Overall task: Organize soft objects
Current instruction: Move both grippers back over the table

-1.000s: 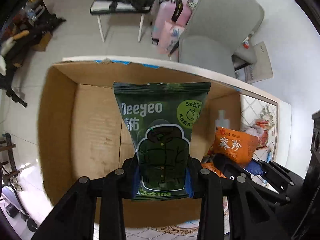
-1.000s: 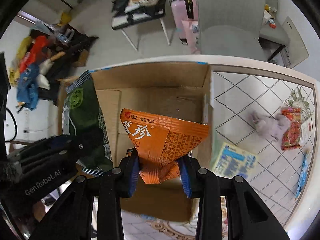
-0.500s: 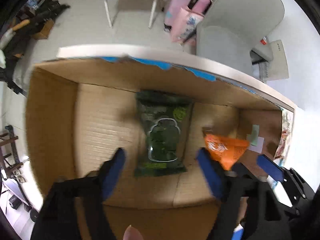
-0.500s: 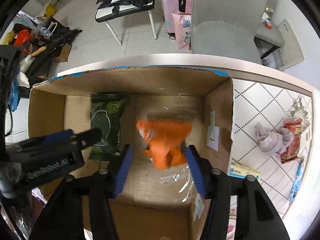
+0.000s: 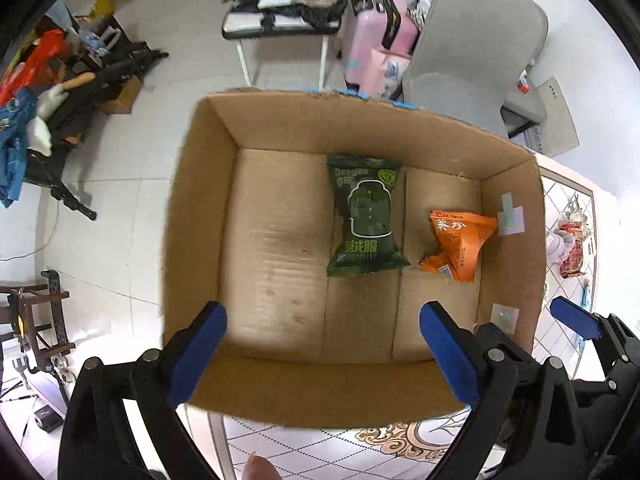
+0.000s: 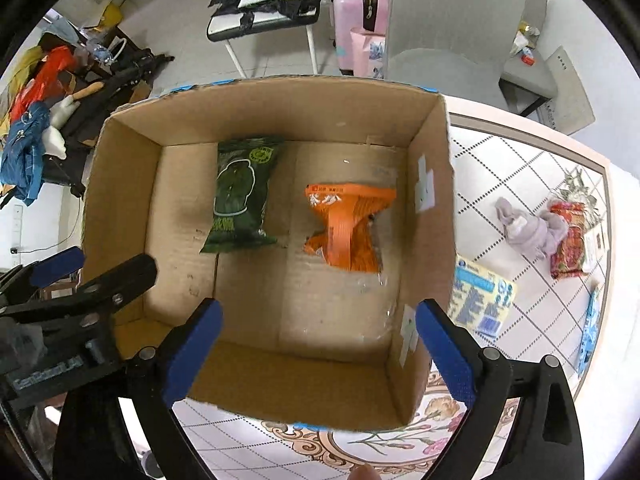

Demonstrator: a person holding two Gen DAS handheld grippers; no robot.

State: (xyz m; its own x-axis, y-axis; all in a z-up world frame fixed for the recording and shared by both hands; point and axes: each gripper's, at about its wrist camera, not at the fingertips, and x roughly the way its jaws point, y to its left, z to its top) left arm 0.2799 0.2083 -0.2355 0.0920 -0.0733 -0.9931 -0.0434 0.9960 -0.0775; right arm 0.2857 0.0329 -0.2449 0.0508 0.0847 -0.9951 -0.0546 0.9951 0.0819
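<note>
Left wrist view shows my left gripper (image 5: pixel 322 354) spread wide and empty; a second ago it pinched the green packet (image 5: pixel 365 222), which now lies flat on the cardboard box (image 5: pixel 196 216) floor; likewise my right gripper (image 6: pixel 318 354) gapes, the orange packet (image 6: pixel 348 226) dropped beside it (not touching); two items are stowed, so I judge the grey sock bundle (image 6: pixel 528 230) on the table next.

Green pack (image 6: pixel 239 196), orange pack (image 6: pixel 349 226) in box (image 6: pixel 256 116)
</note>
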